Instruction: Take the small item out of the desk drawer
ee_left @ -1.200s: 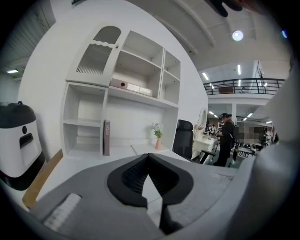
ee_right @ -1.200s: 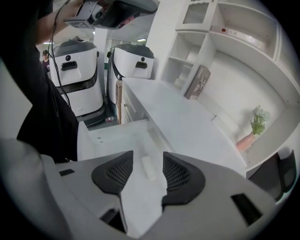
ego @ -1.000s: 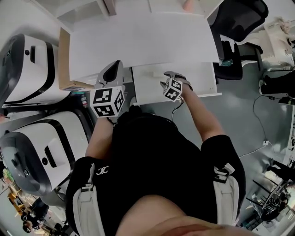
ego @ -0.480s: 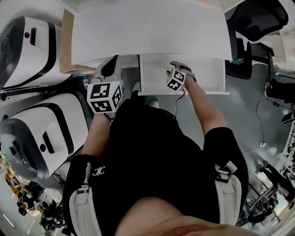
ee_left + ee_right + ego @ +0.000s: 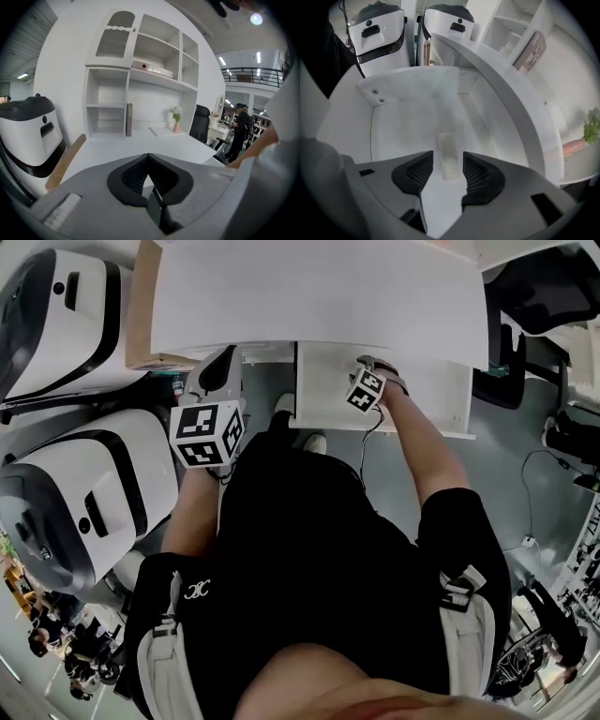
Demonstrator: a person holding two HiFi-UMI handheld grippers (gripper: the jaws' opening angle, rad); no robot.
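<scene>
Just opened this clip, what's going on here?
A person with a gripper in each hand is at a white desk whose white drawer is open. The right gripper reaches into it, jaws apart either side of a small pale rectangular item lying on the drawer floor, not yet gripped. The left gripper is shut and empty, held near the desk's front edge.

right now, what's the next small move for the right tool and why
Probably ease the right tool down a little over the small white block, then close. Its jaws stand apart, and the block lies on the open drawer's floor, lined up lengthwise with the gap between them, so no sideways correction looks needed.
</scene>
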